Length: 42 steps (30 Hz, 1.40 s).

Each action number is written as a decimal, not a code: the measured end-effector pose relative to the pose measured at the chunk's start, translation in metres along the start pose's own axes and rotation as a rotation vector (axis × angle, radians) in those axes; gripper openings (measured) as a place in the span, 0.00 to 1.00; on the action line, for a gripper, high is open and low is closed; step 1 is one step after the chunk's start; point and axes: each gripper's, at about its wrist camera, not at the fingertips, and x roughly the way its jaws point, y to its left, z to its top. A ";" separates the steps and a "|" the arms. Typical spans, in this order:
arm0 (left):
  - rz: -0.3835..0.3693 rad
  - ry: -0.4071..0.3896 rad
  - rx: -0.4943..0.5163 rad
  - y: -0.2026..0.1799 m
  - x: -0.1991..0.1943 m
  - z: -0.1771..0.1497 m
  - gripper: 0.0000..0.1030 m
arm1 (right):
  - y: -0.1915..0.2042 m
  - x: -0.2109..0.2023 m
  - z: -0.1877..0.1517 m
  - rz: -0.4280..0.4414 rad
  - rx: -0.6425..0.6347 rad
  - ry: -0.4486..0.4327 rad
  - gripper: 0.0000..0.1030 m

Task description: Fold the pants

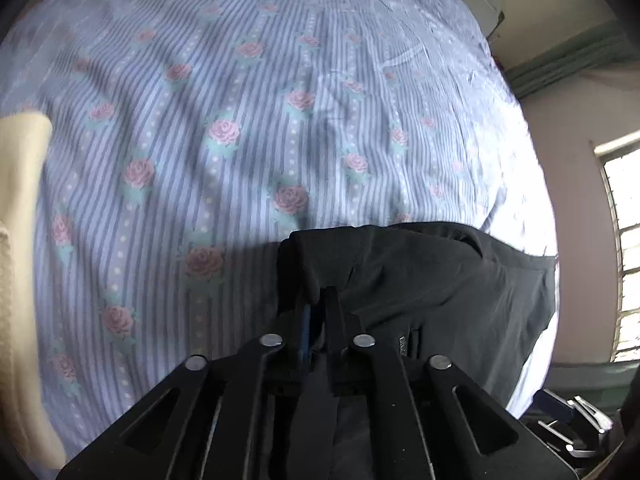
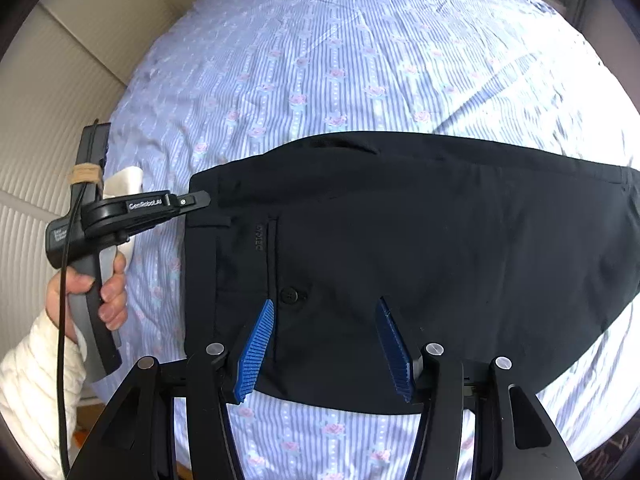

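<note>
On the bed (image 2: pixel 360 60), the pants (image 2: pixel 400 220) lay flat, the left claw (image 1: pixel 316 304) clenched on their far waistband corner, the right claw (image 2: pixel 326 336) released above, a near-edge grip likely next.

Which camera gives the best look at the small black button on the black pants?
The right wrist view. There the small black button shows clearly on the black pants, just ahead of the open right gripper. The left wrist view shows only bunched waistband fabric pinched in the left gripper; no button is visible there.
</note>
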 end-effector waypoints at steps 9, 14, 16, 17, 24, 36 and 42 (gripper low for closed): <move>0.059 -0.148 0.339 -0.096 -0.101 -0.040 0.50 | -0.068 -0.068 -0.039 -0.016 0.101 -0.099 0.53; -0.019 -0.169 0.498 -0.179 -0.137 -0.083 0.59 | -0.124 -0.133 -0.068 -0.043 0.193 -0.205 0.53; -0.013 -0.184 0.598 -0.222 -0.142 -0.105 0.60 | -0.142 -0.154 -0.076 -0.068 0.225 -0.252 0.53; -0.010 -0.191 0.631 -0.236 -0.143 -0.112 0.61 | -0.151 -0.165 -0.080 -0.082 0.241 -0.274 0.53; -0.045 -0.247 0.830 -0.360 -0.129 -0.165 0.70 | -0.228 -0.235 -0.120 -0.158 0.360 -0.383 0.53; -0.129 -0.252 0.832 -0.521 -0.079 -0.178 0.74 | -0.415 -0.285 -0.148 -0.158 0.507 -0.488 0.53; -0.162 -0.208 0.845 -0.596 -0.028 -0.149 0.74 | -0.515 -0.281 -0.139 -0.121 0.581 -0.505 0.53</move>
